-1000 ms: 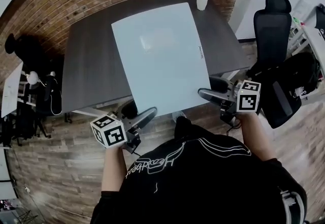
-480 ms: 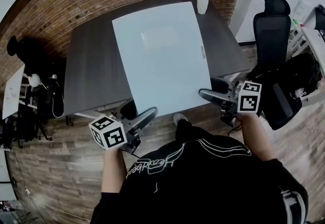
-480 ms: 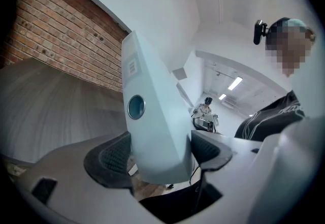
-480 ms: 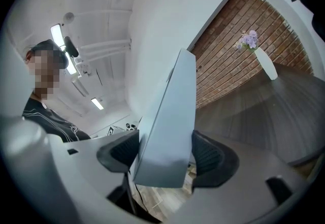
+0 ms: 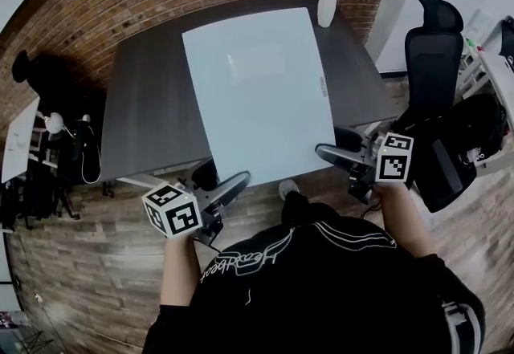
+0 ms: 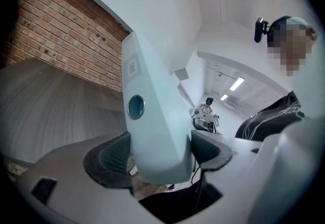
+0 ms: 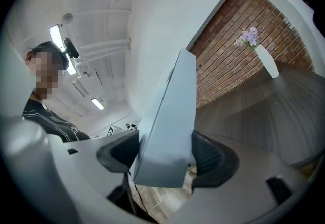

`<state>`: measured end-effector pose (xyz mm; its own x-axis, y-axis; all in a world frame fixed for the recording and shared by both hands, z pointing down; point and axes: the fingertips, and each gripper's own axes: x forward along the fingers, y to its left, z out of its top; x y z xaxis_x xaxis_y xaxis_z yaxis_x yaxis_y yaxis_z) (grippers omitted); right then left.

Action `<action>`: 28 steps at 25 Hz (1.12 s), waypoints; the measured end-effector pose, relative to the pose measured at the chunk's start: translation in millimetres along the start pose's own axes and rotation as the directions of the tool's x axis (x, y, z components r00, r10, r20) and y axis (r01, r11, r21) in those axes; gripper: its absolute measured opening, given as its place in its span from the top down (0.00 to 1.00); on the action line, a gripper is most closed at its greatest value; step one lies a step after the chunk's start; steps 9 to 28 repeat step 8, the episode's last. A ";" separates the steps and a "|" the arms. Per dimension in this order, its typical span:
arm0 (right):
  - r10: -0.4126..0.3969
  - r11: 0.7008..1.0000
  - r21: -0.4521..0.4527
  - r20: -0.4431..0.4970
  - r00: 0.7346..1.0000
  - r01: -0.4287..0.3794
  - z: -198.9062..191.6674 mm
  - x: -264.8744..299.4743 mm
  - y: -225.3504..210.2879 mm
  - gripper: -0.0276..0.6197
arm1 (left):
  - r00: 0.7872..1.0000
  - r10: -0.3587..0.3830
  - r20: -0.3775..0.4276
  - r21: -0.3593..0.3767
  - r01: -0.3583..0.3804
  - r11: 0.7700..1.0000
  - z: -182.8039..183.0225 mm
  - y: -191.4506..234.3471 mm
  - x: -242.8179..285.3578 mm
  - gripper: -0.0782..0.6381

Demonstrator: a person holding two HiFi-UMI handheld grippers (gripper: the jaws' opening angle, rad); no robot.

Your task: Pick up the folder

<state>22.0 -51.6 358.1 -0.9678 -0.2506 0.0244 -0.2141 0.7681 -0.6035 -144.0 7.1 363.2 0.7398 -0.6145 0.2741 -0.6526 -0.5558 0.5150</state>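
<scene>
Hardly anything has shifted since a second ago: my left gripper [image 5: 233, 184] and right gripper [image 5: 331, 154] stay clamped on the near corners of the pale blue folder [image 5: 261, 91], holding it over the dark tabletop [image 5: 148, 103].

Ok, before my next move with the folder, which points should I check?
1. Left tongs shut on the large pale blue folder, near left corner: ok.
2. Right tongs shut on its near right corner: ok.
3. Folder's far edge clear of the dark grey table: cannot tell.
4. White vase with purple flowers upright, apart from the folder: ok, though close.
5. Folder flat, no sag between the tongs: ok.
</scene>
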 end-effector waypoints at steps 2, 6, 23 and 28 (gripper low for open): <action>-0.001 1.000 0.005 -0.003 1.000 0.001 1.0 2.0 -3.2 0.52 | 1.000 0.003 -0.002 0.001 -0.003 1.000 2.4 2.7 1.4 0.39; -0.002 1.000 0.015 0.000 1.000 0.002 2.0 4.9 -6.1 0.52 | 1.000 0.004 0.001 0.001 -0.004 1.000 5.4 6.0 1.9 0.39; -0.003 1.000 0.018 0.002 1.000 0.003 1.3 5.7 -6.9 0.52 | 1.000 0.003 0.001 0.000 -0.003 1.000 5.1 7.3 2.2 0.39; -0.003 1.000 0.018 0.002 1.000 0.003 1.3 5.7 -6.9 0.52 | 1.000 0.003 0.001 0.000 -0.003 1.000 5.1 7.3 2.2 0.39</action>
